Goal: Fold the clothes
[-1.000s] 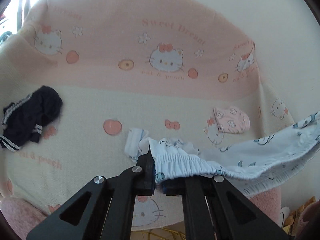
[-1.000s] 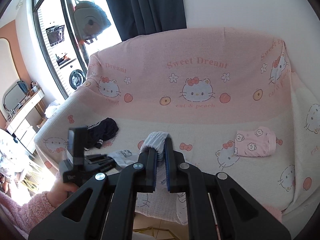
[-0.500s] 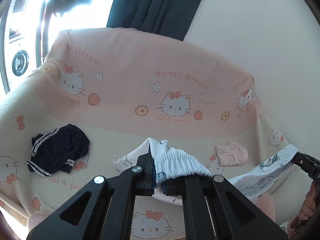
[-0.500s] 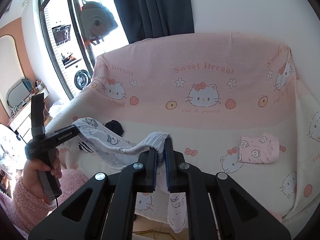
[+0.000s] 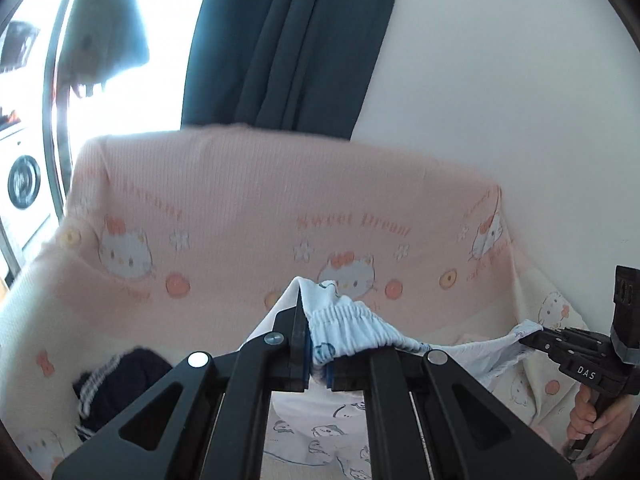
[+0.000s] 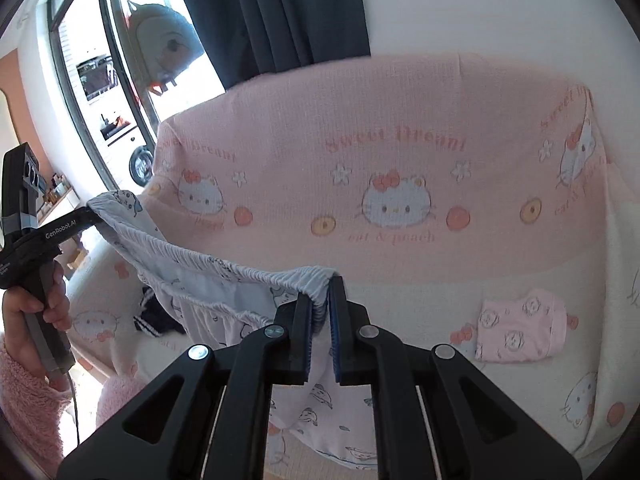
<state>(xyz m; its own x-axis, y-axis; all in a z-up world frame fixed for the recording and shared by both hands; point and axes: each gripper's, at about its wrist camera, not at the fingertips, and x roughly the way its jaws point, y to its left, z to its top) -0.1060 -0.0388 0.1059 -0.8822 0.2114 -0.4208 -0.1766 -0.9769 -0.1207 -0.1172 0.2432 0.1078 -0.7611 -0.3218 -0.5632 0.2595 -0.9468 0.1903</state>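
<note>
The shorts (image 6: 208, 276) hang in front of the sofa (image 6: 400, 280), stretched between the left gripper (image 6: 90, 212) and the right gripper (image 6: 322, 312). On the sofa seat, a small garment (image 6: 520, 326) lies right of the shorts and a bundled garment (image 6: 154, 314) lies behind them.

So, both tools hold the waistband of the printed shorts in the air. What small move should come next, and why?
Probably lower both tools together toward the sofa cover to lay the printed shorts flat. The left tool and the right tool each clamp one end of the waistband, which sags between them, and the legs hang free above the seat.
</note>
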